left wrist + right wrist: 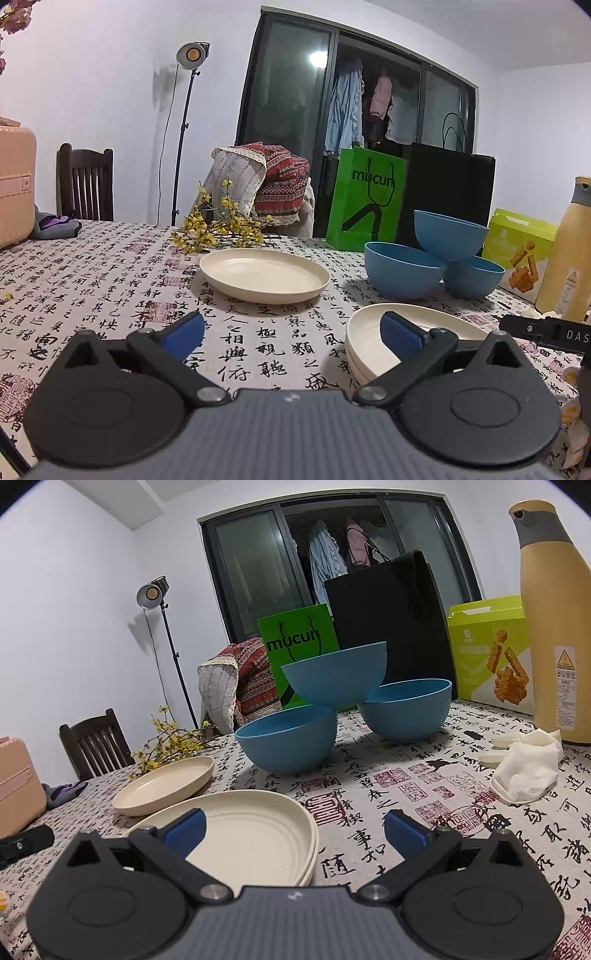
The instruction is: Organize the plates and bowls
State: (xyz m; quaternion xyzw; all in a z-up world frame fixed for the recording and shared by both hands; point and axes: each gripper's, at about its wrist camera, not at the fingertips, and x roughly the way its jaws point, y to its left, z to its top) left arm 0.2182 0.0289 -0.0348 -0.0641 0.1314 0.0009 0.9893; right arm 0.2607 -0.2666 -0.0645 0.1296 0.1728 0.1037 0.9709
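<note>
Three blue bowls form a small pyramid: two on the tablecloth (402, 271) (474, 277) and a third bowl (448, 234) resting on their rims. In the right wrist view that top bowl (334, 674) tilts above the lower pair (286, 740) (406, 709). A single cream plate (264, 273) (164, 784) lies alone. A short stack of cream plates (369, 345) (251, 836) sits close to both grippers. My left gripper (293, 330) is open, its right pad over the stack's edge. My right gripper (295, 829) is open, its left pad above the stack.
A green paper bag (364, 201), a black bag (448, 192) and a snack box (489, 650) stand behind the bowls. A yellow bottle (554, 620) and crumpled white tissue (524, 771) lie at the right. Yellow flowers (218, 227), a chair (86, 182) and a pink case (14, 182) are left.
</note>
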